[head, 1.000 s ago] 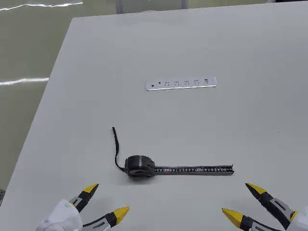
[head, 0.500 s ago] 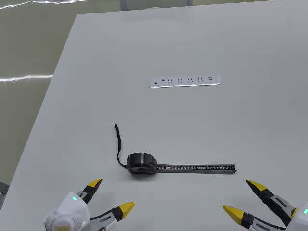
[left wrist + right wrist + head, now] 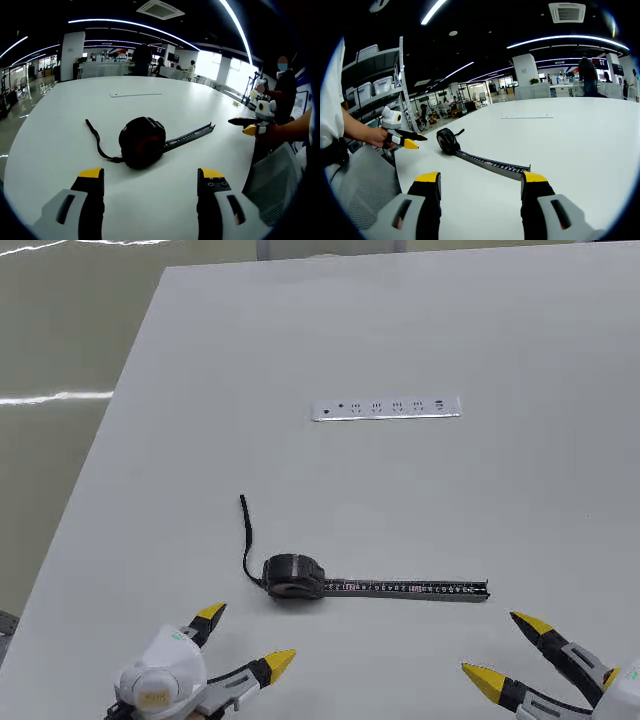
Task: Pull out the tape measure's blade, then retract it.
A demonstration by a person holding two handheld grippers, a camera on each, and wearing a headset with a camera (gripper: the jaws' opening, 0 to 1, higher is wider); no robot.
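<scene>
On open table (image 3: 420,320), tape measure (image 3: 293,576) lies ungripped

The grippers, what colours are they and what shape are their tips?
The left gripper and right gripper match: white and grey bodies, with black jaws ending in pointed yellow fingertips. The left one has a rounded white housing. The person wears a white short sleeve.

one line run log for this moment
tape measure on table, blade out | left gripper open, touching nothing | right gripper open, touching nothing
</scene>
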